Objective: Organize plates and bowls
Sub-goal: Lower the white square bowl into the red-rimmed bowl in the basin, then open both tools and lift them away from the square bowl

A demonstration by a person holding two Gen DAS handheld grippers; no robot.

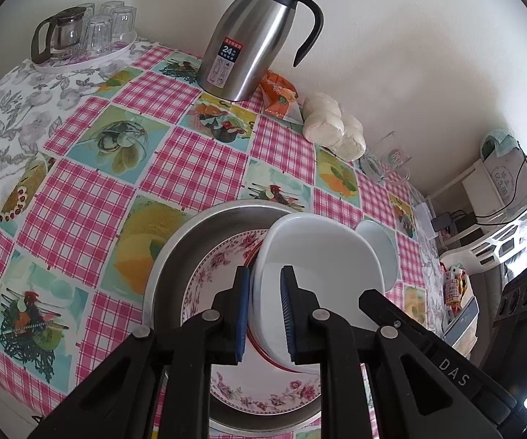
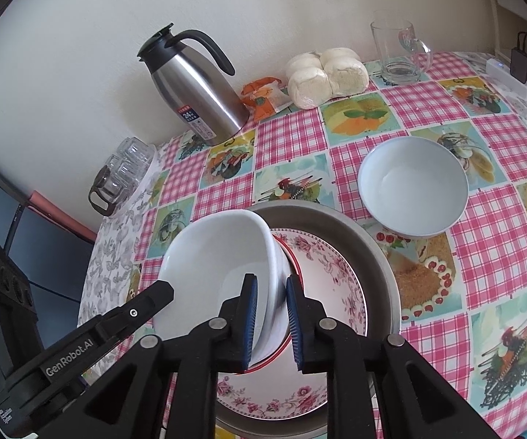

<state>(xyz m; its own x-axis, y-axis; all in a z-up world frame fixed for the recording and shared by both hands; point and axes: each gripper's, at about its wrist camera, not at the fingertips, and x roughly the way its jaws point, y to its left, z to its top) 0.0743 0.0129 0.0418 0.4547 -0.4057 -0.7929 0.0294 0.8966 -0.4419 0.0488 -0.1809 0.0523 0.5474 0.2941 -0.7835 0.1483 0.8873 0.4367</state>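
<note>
White glossy ceramic bowl sits tilted on a floral-rimmed pink-and-white plate, itself inside a round grey metal pan. Left claw pinches one side of the bowl's rim between narrow jaws. Right claw straddles the opposite rim, narrow, its outer pad just off the wall. Beyond, on the pink checked tabletop, a second white bowl stands upright just beside the pan.

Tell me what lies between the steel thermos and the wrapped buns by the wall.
An orange packet lies between the steel thermos and the wrapped buns; both wrist views show it.
</note>
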